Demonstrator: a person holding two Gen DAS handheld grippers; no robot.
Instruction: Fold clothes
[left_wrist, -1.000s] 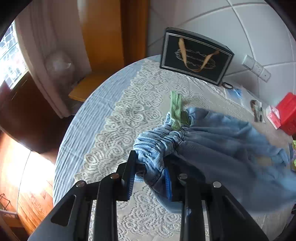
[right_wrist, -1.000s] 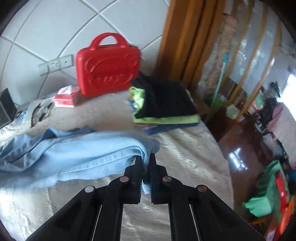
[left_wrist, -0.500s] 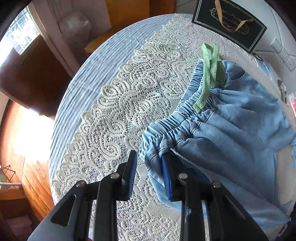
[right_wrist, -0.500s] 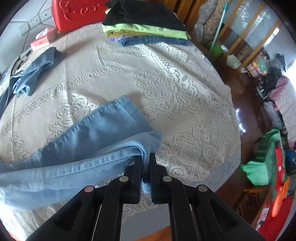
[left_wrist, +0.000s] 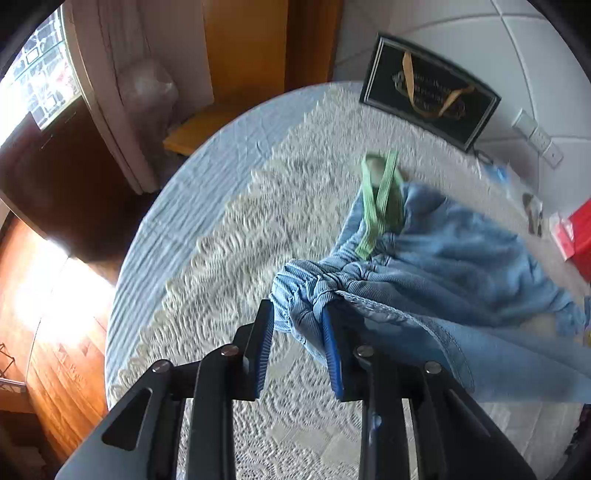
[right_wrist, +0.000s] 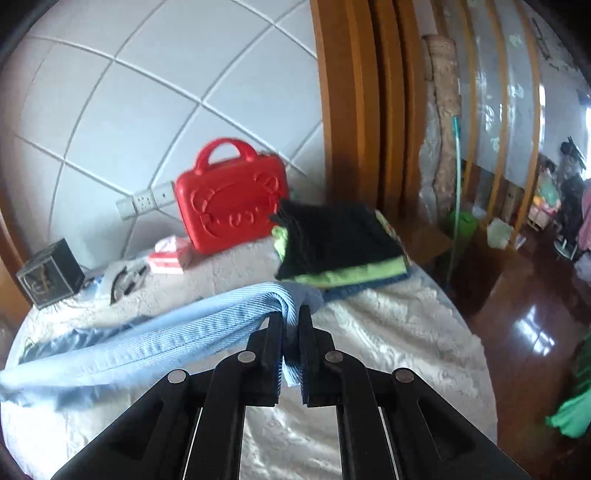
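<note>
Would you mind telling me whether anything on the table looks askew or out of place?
Only the light blue denim garment: it lies bunched and twisted on the lace tablecloth, its green drawstring trailing loose, stretched between the left gripper and right gripper. The stack of folded clothes looks tidy.

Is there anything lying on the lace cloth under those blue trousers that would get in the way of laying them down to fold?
Nothing visible does. Both grippers, left and right, hold the blue trousers. The lace cloth nearby looks bare. The folded pile and red case sit farther back by the wall.
</note>
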